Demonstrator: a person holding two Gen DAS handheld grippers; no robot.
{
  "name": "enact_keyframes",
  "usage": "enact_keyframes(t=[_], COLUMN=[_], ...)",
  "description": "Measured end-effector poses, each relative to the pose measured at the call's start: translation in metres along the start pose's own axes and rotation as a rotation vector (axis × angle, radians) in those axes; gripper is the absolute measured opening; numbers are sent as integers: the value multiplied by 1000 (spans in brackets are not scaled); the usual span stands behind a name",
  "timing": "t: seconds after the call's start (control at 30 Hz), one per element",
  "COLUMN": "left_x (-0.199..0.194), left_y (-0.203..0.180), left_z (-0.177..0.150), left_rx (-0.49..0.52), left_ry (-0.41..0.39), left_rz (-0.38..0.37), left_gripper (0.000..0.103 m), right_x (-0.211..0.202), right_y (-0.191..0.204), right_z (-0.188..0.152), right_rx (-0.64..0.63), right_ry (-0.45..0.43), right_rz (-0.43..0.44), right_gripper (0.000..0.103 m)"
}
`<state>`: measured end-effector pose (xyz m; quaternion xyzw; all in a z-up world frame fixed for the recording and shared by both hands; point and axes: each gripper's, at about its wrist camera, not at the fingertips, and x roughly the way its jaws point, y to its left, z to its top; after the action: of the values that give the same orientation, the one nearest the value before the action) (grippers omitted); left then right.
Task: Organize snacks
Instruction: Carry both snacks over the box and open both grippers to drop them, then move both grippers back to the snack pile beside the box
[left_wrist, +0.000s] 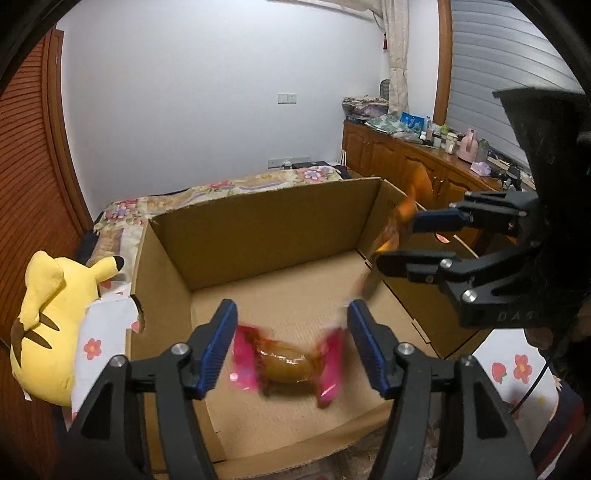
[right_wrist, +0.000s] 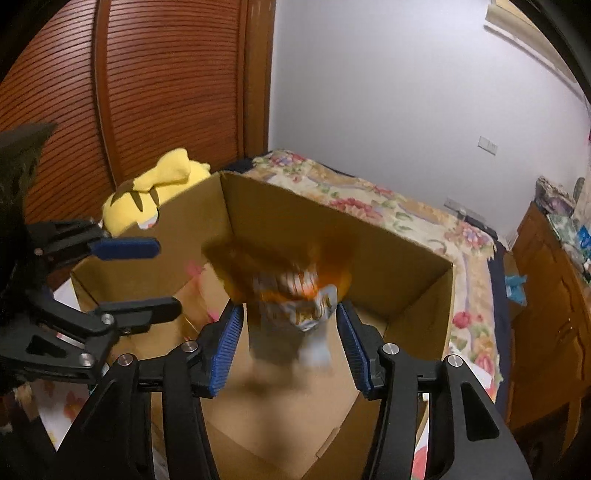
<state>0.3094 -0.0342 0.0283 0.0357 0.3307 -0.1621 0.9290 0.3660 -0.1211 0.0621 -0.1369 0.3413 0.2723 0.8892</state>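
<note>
Cardboard box (left_wrist: 258, 221) has a blurry pink snack (left_wrist: 286, 360) inside; orange snack (right_wrist: 295, 291) blurs above it, both grippers (left_wrist: 291, 343) (right_wrist: 290, 343) spread apart.

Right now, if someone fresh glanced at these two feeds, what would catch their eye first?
Probably the open cardboard box on the flowery bed, with both tools over it. A blurred pink-ended snack sits between the left tool's spread fingers, over the box floor, and a blurred orange snack between the right tool's open fingers. Next, the yellow plush toy lying just outside the box's left wall.
</note>
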Motion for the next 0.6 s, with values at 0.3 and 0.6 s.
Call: enact_keyframes(t=[0.3,0.6], left_x=[-26,-72], left_y=[-6,-17], left_z=[-17,-48], left_rx=[4,3], left_ry=[-18,-52], left_rz=[-19,-39], left_gripper=[64,65], right_x=[-16,-75], right_y=[-4,9], right_z=[-15,-48], right_rx=[52,119], right_ry=[24,-30], right_rz=[-2,-16], right_gripper=[63,63])
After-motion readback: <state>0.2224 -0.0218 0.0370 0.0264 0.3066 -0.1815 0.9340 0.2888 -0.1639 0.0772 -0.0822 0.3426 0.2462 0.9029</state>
